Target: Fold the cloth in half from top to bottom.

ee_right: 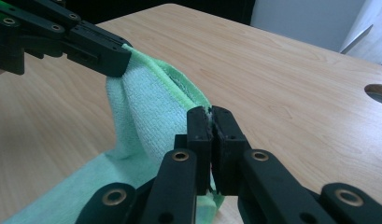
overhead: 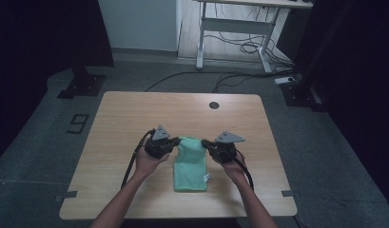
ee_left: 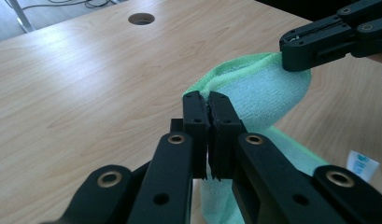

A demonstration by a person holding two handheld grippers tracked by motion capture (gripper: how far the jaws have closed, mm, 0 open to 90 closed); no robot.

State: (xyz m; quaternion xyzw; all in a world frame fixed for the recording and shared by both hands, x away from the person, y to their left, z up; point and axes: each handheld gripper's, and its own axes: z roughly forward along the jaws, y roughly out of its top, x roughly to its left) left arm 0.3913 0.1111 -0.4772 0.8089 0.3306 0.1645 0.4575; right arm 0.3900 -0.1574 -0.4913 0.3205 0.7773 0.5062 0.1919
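My left gripper [overhead: 175, 142] and right gripper [overhead: 205, 143] each grasp the green cloth's [overhead: 191, 166] far edge, lifted above the desk [overhead: 135, 114].

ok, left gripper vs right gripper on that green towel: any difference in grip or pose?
The left gripper pinches the green towel at its far left corner; the right gripper pinches the far right corner. The left points toward the table's right side, the right toward its left, so they face each other. Shared: both have jaws shut on the towel's far edge, lifted off the table while the near part lies flat.
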